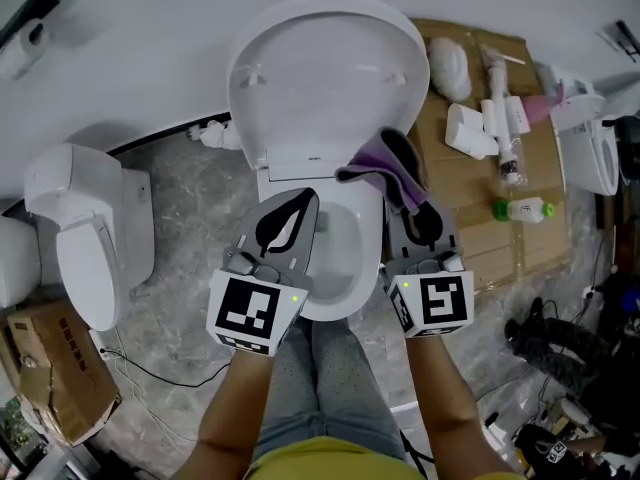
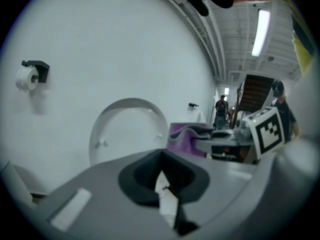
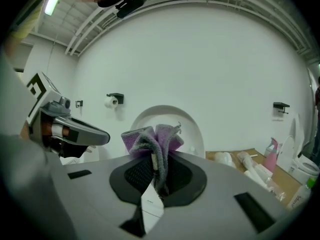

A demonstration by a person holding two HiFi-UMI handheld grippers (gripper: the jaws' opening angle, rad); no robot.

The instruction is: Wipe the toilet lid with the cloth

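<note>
Right gripper (image 3: 155, 181): clenched on the cloth (image 3: 152, 139). A bunched purple-and-grey fold was pinched between the pads and stood up past the tips.
Left gripper (image 2: 162, 181): jaws pressed together with nothing between them, and touching nothing.
Why the cloth was held so: it was gripped near its middle, so loose folds stuck out ahead of the hard jaws. That probably put a soft face forward to press on the lid.
The 2 grippers: side by side but apart, above the toilet bowl (image 1: 368, 268), both aimed at the lid and tipped slightly down.
Why the left was empty: likely kept free as a spare hand, since only 1 gripper was needed for the cloth.
Where the cloth was: in the air over the bowl's right rim, near the lower right edge of the toilet lid (image 1: 330, 68), with no contact visible.
Lid: raised against the white wall with its inner face toward the person, so it was open to wiping.
Step, as judged: approach, wiping not yet begun.
Around: cardboard (image 1: 480, 233) with bottles (image 1: 524, 209) on the right, and a second toilet (image 1: 85, 258) on the left.
</note>
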